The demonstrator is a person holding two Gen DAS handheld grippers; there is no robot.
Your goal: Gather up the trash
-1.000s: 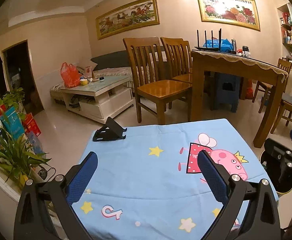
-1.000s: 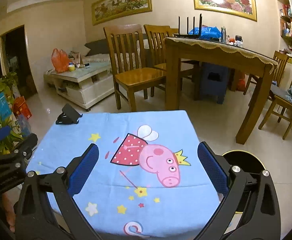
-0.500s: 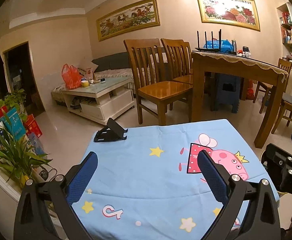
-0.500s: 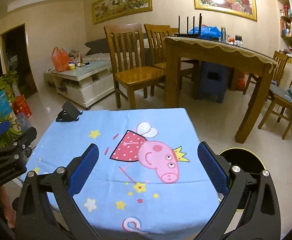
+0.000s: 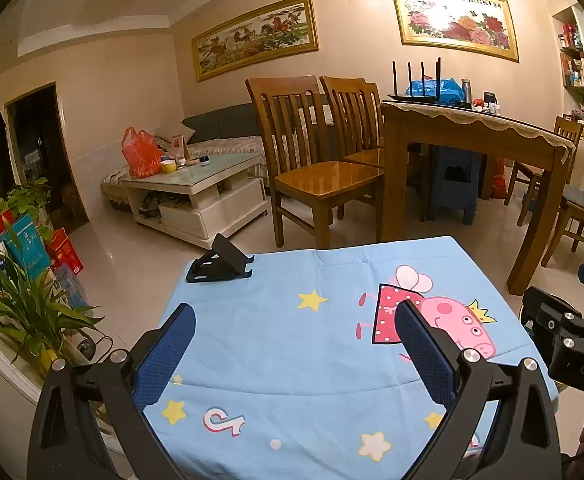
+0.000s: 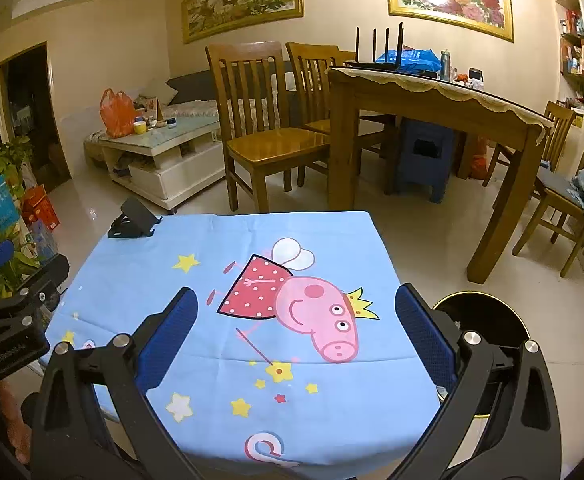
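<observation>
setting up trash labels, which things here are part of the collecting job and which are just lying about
Part of the job:
- left gripper, open
- right gripper, open
- black bin beside the table
No loose trash shows on the blue cloth.

Just lying about:
- black phone stand
- wooden chair
- orange bag

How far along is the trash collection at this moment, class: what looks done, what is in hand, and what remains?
Done: the blue tablecloth shows no loose trash; only a black phone stand sits at its far corner. In hand: nothing; the left gripper and right gripper are both open and empty. Left: unclear. The black bin stands beside the table, its contents not visible.
</observation>
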